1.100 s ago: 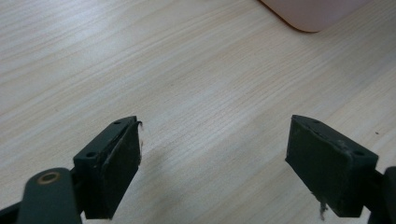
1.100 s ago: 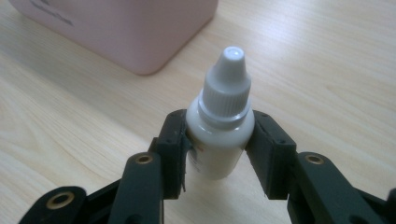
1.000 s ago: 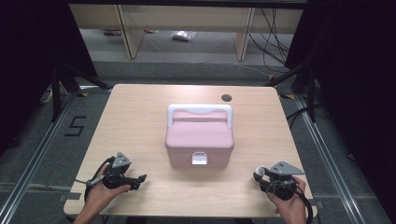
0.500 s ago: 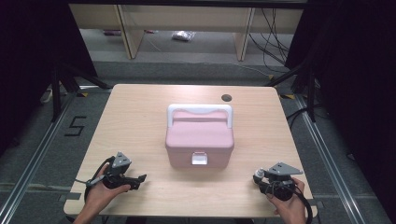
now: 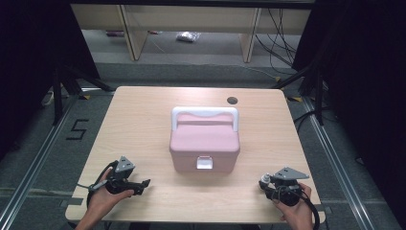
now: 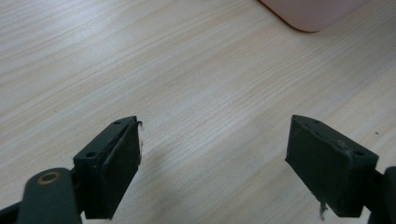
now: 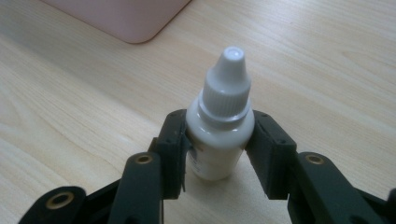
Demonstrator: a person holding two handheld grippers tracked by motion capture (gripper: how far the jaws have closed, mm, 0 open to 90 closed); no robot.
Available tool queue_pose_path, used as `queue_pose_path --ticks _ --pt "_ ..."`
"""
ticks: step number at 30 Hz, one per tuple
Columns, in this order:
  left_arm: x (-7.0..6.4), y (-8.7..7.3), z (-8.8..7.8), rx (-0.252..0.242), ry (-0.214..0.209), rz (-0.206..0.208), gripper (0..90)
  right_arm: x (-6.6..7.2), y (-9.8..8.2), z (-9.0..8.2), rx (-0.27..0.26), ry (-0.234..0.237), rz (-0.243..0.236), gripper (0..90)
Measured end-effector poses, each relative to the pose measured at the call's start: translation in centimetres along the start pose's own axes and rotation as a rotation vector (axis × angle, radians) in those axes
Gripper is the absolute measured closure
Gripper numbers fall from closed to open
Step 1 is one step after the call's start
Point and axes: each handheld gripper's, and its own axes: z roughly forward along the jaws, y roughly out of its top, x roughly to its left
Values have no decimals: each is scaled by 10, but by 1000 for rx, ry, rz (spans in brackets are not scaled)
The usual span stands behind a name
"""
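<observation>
Fingers (image 7: 175, 154) clamp white dropper bottle (image 7: 219, 135); pink box (image 5: 205, 141) latched.

White dropper bottle (image 7: 219, 126), pink box (image 5: 205, 142), pale wood-grain table (image 5: 143, 120).

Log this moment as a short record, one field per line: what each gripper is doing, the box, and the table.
left gripper: open, nothing between the jaws, low over the table near its front left corner
right gripper: shut on the small white dropper bottle, cap pointing away from the hand
pink box: at the middle of the table, lid closed, white handle folded toward the far side, white latch facing the person
table: light wood, a dark round hole near the far right corner
</observation>
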Motion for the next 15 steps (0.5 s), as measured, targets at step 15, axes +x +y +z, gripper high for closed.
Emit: queue_pose_path --ticks 15 --pt "0 0 1 4 -2 4 170 -2 -2 -5 -39 4 41 399"
